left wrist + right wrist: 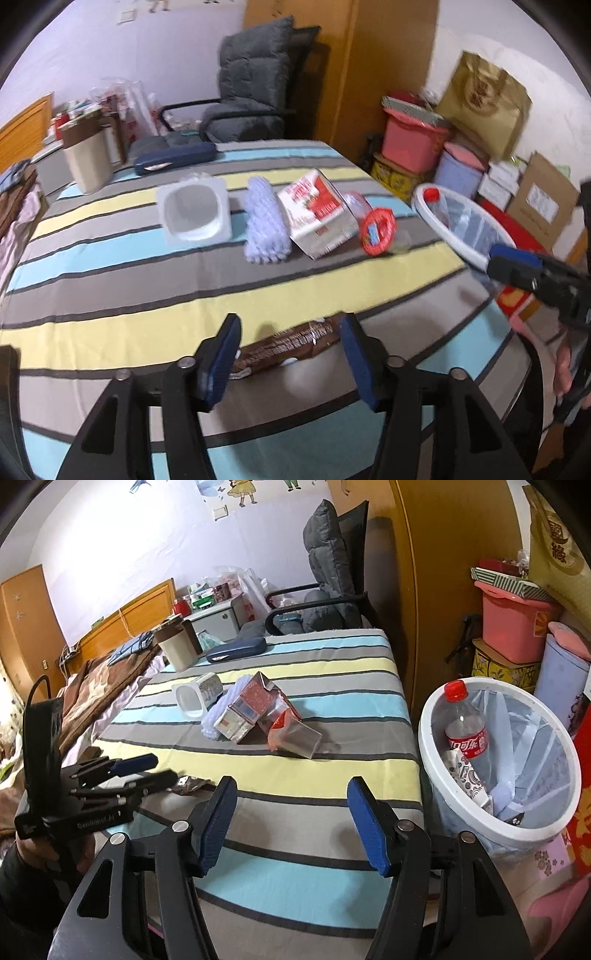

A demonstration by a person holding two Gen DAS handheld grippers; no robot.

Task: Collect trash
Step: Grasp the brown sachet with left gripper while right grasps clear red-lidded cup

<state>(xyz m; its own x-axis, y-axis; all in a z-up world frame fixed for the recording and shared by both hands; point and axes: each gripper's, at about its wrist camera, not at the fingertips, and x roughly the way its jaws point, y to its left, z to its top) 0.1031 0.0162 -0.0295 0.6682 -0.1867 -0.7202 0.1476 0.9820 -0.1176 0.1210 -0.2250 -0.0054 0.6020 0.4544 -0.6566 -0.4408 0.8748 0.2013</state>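
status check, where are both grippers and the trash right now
Left gripper open, straddling brown wrapper on the table. Right gripper open, empty, beside white bin. Nothing blocking.

The cola bottle, which stood inside the white bin, carried a red label reading "可口可乐" in white characters. Beyond the bin, the gold paper bag bore large characters, the lower one reading "緣". To the left of the bin, the left gripper body was marked "GenRobot.AI". Print on the brown wrapper and the red-and-white carton was illegible.
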